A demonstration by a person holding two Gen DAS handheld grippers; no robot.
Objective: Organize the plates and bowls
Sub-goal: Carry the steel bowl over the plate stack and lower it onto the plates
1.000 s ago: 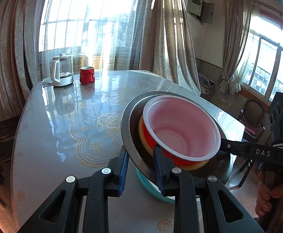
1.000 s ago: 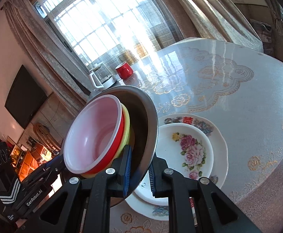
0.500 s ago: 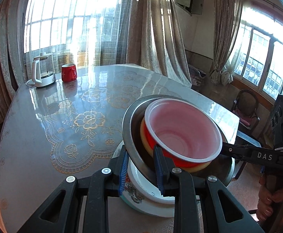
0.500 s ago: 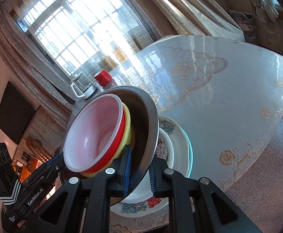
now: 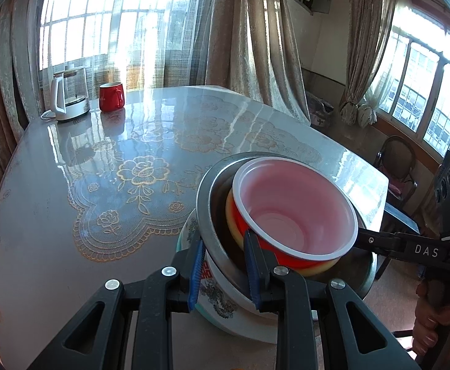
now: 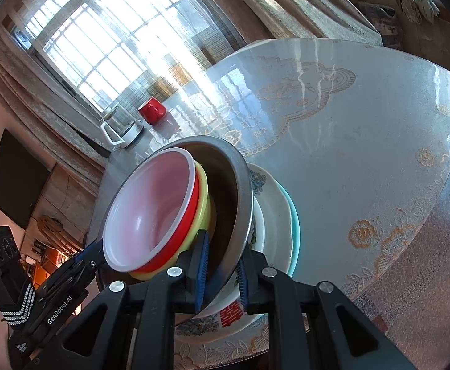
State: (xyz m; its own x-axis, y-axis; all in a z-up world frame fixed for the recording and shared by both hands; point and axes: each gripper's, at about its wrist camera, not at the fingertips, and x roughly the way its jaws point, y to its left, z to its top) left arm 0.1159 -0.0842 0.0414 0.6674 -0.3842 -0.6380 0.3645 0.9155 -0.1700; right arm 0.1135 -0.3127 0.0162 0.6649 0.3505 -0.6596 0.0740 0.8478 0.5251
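Steel-grey metal bowl [image 5: 212, 215] (red plastic bowl [image 5: 296, 209] nested inside) hangs over the floral plate stack [image 6: 274, 215], both rims pinched by left gripper [image 5: 225, 265] and right gripper [image 6: 220, 265]; next, lower level, then release.

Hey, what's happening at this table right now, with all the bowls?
A person holds a gripper in each hand, and both grip the rim of a metal bowl from opposite sides: the left gripper and the right gripper. Nested inside it are a yellow bowl and a red bowl with a white inside. The stack is right over a pile of floral plates on the table; whether it touches them is unclear.
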